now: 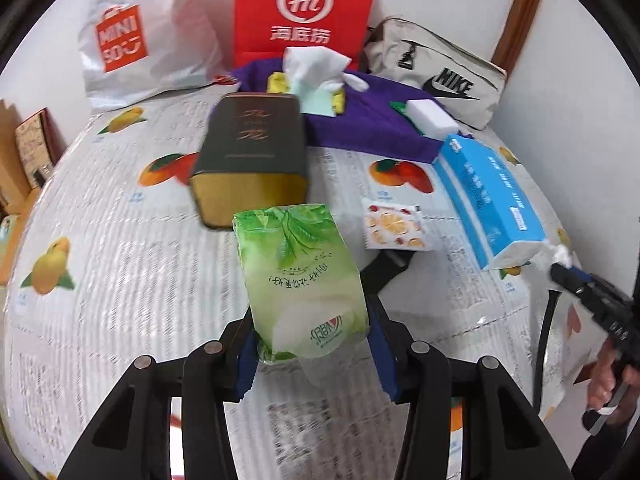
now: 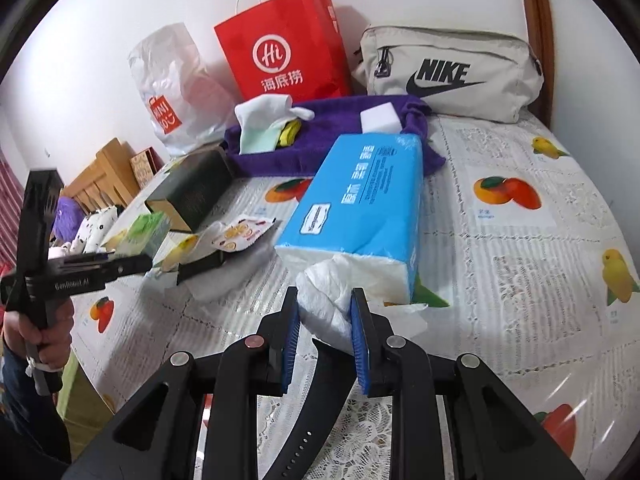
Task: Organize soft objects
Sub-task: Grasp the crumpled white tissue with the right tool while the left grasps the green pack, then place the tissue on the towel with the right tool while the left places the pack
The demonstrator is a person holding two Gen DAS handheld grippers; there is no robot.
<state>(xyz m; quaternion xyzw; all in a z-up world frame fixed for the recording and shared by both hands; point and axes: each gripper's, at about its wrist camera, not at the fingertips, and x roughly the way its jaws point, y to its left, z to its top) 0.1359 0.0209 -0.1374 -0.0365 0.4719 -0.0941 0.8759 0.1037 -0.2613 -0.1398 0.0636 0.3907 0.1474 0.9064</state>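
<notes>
My left gripper [image 1: 310, 354] is shut on a green tissue pack [image 1: 300, 276] and holds it above the table; the pack also shows in the right wrist view [image 2: 146, 232]. My right gripper [image 2: 325, 320] is shut on a white tissue [image 2: 326, 304] that sticks out of the open end of the blue tissue pack [image 2: 360, 208]. The blue pack lies on the table at the right in the left wrist view [image 1: 488, 196]. A purple towel [image 1: 360, 120] at the back carries white cloths [image 1: 316, 68] and a white sponge [image 1: 432, 116].
A dark tin box [image 1: 252, 152] lies just beyond the green pack. A small fruit-print sachet [image 1: 396, 226] and a black watch strap [image 1: 384, 270] lie mid-table. A Miniso bag [image 1: 140, 44], a red paper bag [image 1: 304, 12] and a Nike pouch [image 1: 440, 76] stand at the back.
</notes>
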